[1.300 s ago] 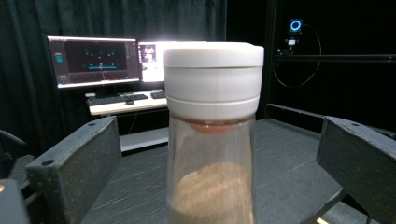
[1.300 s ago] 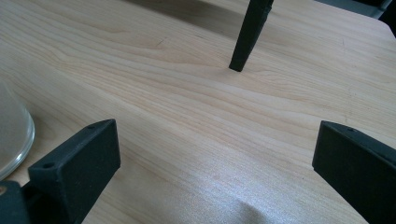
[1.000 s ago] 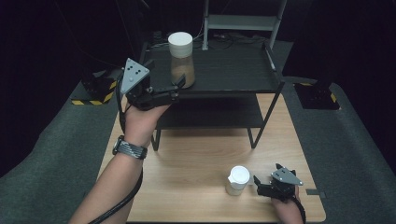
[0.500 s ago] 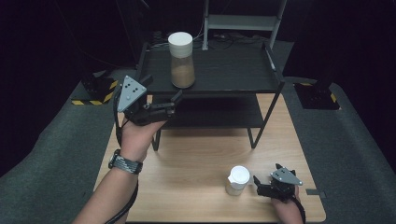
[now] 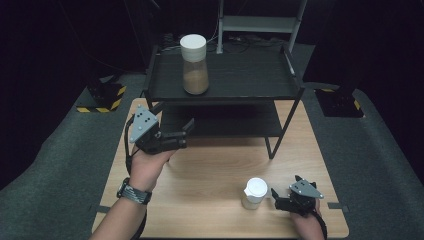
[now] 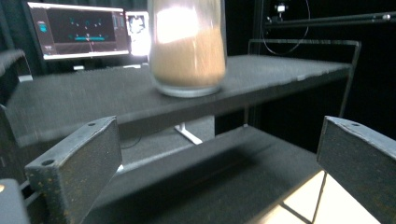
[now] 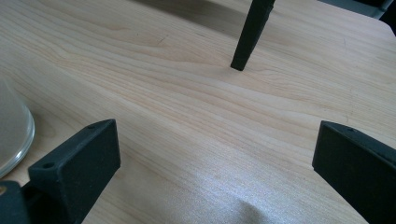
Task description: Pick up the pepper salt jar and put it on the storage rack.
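Note:
A tall clear jar (image 5: 194,65) with a white lid and brown powder stands on the top level of a black two-level shelf (image 5: 250,82). My left gripper (image 5: 186,135) hovers open in front of the shelf's left side, below its top level and apart from the jar. In the left gripper view the jar (image 6: 189,51) stands ahead and above the wide-apart jaws of the left gripper (image 6: 219,154). A small white-lidded jar (image 5: 255,193) stands on the wooden table. My right gripper (image 5: 287,192) rests open just to its right. The right gripper (image 7: 215,158) holds nothing, and the small jar's base (image 7: 11,135) shows at the left edge.
The shelf's lower level (image 6: 224,172) lies ahead of the left jaws. A shelf leg (image 7: 250,32) stands on the wooden table (image 5: 215,170) ahead of the right gripper. A lit monitor (image 6: 79,30) sits far behind. Dark carpet surrounds the table.
My left gripper has drawn back from the top shelf beside the tall jar, down and toward the person, with nothing in it. The tall jar stays put. The right gripper has not moved.

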The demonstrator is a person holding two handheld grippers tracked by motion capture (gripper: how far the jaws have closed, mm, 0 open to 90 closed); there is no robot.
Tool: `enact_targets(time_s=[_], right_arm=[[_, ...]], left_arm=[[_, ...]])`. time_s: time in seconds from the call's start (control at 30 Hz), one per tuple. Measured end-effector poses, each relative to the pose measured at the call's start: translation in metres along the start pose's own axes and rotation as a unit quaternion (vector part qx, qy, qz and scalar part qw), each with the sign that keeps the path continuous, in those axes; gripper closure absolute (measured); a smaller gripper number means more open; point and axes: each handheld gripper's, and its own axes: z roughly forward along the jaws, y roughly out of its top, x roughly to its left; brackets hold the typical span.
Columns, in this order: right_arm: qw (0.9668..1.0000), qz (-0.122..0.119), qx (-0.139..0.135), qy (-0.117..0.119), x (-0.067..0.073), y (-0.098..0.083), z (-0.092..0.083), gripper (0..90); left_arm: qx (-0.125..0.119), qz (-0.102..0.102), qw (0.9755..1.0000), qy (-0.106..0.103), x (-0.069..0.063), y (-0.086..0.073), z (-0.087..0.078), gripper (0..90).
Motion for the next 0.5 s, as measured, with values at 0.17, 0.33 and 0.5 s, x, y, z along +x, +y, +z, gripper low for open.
enact_targets(time_s=[0.17, 0.33, 0.5], right_arm=[[1.0, -0.001, 0.0, -0.001, 0.001, 0.0, 0.0, 0.0], [1.0, -0.004, 0.001, -0.002, 0.001, 0.0, 0.0, 0.0], [1.0, -0.005, 0.001, -0.002, 0.002, 0.001, 0.0, 0.0]], left_arm=[[0.008, 0.01, 0.9999, 0.001, -0.004, -0.015, -0.006, 0.4], [0.017, 0.008, 0.9998, 0.0, -0.007, -0.031, -0.012, 0.4], [0.03, 0.004, 0.9995, -0.002, -0.009, -0.049, -0.017, 0.4]])
